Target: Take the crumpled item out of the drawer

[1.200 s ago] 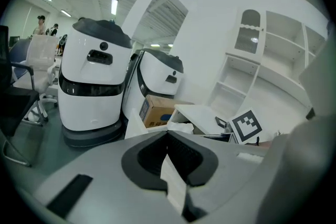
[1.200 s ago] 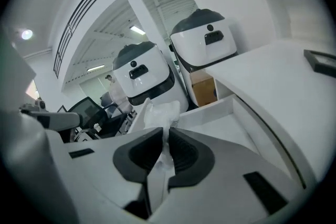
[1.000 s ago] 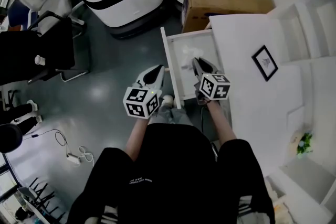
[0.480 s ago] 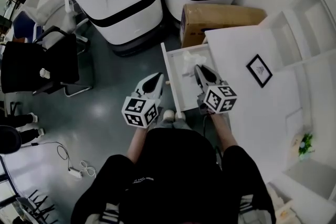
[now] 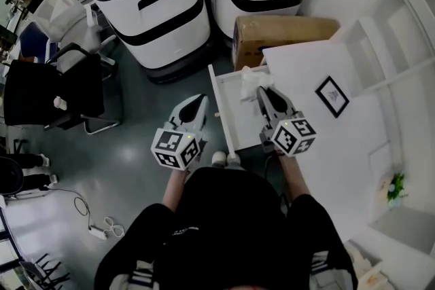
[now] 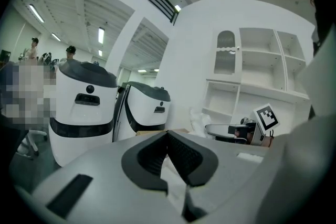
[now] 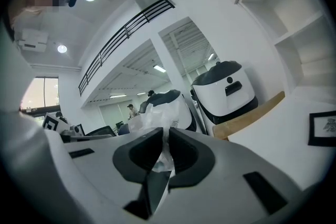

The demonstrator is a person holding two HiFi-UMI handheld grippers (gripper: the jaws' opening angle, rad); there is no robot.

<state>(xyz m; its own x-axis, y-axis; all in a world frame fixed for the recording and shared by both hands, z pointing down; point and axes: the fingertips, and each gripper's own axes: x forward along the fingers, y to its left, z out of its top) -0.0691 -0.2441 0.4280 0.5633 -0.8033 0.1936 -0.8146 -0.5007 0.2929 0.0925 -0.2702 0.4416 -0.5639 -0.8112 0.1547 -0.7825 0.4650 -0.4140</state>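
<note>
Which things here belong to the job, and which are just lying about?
Job: crumpled item, right claw clamped on it, open drawer.
Lying about: cardboard box, framed picture, black chair, white machines, empty left claw.

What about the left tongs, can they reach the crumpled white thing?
Probably yes: the crumpled white plastic sits pinched in the right tongs over the open white drawer, nothing between it and the left tongs.
</note>
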